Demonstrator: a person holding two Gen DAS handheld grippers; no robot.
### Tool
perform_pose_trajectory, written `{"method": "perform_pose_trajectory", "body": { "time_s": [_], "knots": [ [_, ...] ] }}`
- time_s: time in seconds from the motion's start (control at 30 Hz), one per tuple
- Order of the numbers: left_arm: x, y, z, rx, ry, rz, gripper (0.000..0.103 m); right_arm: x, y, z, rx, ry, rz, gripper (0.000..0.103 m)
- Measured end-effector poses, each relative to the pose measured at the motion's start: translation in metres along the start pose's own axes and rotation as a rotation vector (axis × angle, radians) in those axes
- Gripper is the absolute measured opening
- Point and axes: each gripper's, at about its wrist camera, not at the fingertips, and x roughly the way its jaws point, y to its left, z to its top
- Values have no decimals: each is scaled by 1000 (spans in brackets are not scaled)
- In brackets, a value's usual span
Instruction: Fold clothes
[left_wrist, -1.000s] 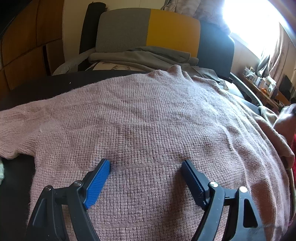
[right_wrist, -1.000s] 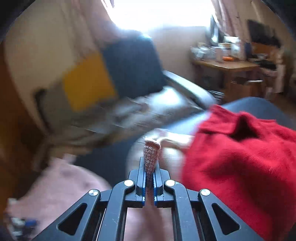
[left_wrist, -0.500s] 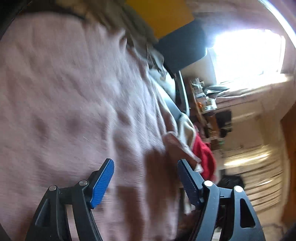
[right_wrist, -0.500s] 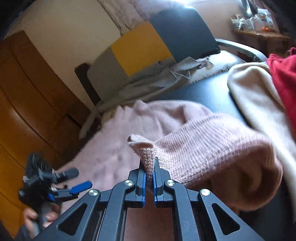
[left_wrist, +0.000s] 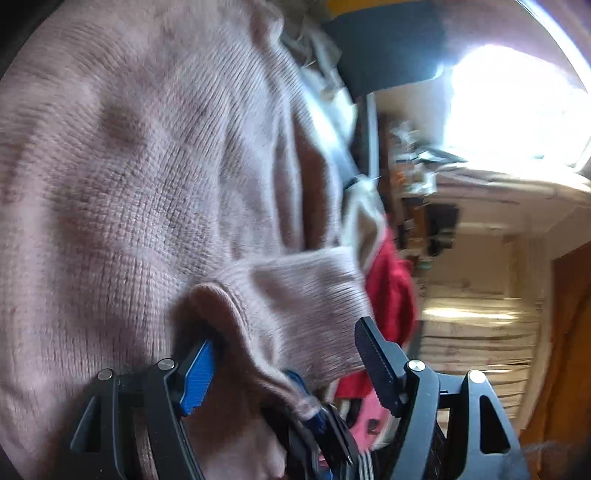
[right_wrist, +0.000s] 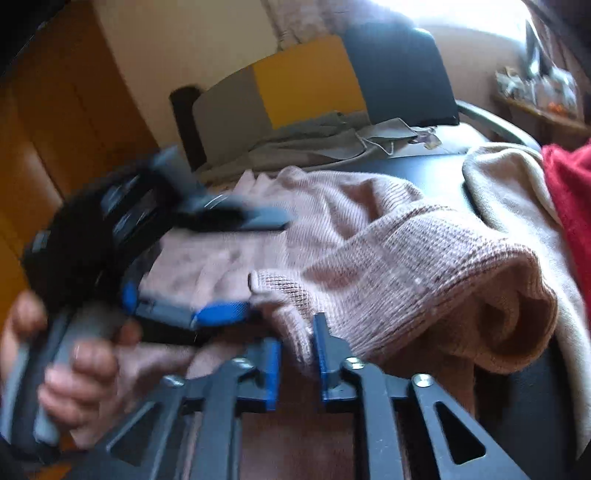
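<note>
Looking at the biggest thing first: the pink knit sweater (right_wrist: 388, 251) lies spread on the dark surface (right_wrist: 436, 162), with one sleeve (right_wrist: 443, 280) brought over onto the body so it makes a fat rolled bend on the right. So one sleeve is lying across, but the rest looks loose and bumpy, nowhere near a tidy packet. I'd guess the other sleeve and the body folds are left, though I can't see the far side properly.

Next to it sit a cream garment (right_wrist: 517, 206) and a red one (right_wrist: 569, 192), both in a heap, so more folding is waiting. Some grey clothes (right_wrist: 317, 144) lie on the chair (right_wrist: 399, 70) behind.

Then the claws. The right gripper (right_wrist: 297, 354) has its jaws a little apart with the sleeve cuff (right_wrist: 291, 325) hanging between them, not pinched as far as I can tell. The left gripper (left_wrist: 284, 354) is wide open, sleeve fabric bunched between its fingers, blurry, held in a hand (right_wrist: 85, 365).
</note>
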Motion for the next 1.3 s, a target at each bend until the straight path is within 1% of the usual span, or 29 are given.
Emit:
{"method": "perform_pose_trajectory", "body": {
  "time_s": [0.03,0.1,0.13,0.17,0.2,0.23,0.3,0.33,0.37,0.4,0.5,0.57,0.67,0.7,0.77,0.93,1.0,1.03,1.07,1.2,1.23,1.3],
  "knots": [
    [3,-2,1,10,6,14,72,-3,1,-5,-4,-1,-3,52],
    [7,-5,1,35,14,38,70,-13,2,-15,18,-27,8,61],
    [8,-6,0,55,12,44,64,-17,0,-19,27,-35,1,66],
    [10,-7,0,68,13,58,55,-21,-4,-26,54,-43,0,69],
    [12,-6,1,68,21,70,51,-23,-7,-32,82,-42,10,77],
    [15,-5,2,57,29,73,47,-23,-10,-37,104,-39,17,82],
    [18,-5,6,20,41,94,37,-24,-20,-48,164,-46,37,82],
    [19,-6,8,13,39,121,22,-26,-21,-49,179,-60,48,86],
    [20,-9,10,13,31,148,6,-25,-23,-49,190,-63,60,87],
    [20,-15,11,26,10,153,4,-24,-26,-49,200,-66,71,88],
    [2,-48,16,115,-74,104,5,-25,-27,-49,206,-71,99,92],
    [-19,-78,20,193,-136,44,5,-25,-28,-50,206,-77,130,96],
    [-77,-138,17,368,-273,-66,5,-27,-33,-52,225,-91,188,100],
    [-93,-150,16,410,-306,-77,5,-27,-34,-52,228,-94,201,101],
    [-118,-156,15,455,-341,-50,5,-27,-34,-53,228,-97,214,102],
    [-180,-170,12,567,-429,18,5,-27,-31,-53,229,-85,202,103],
    [-204,-176,11,611,-464,46,5,-25,-30,-47,227,-60,187,103],
    [-213,-170,11,616,-476,58,5,-24,-29,-45,228,-44,180,103],
    [-219,-155,10,604,-482,67,5,-23,-29,-42,235,-31,179,103],
    [-243,-97,9,556,-506,105,5,-24,-41,-28,386,-55,302,103],
    [-248,-83,7,543,-516,103,5,-22,-45,-24,428,-63,338,103],
    [-258,-56,3,518,-545,76,5,-16,-54,-17,525,-72,402,103]
  ]
}}
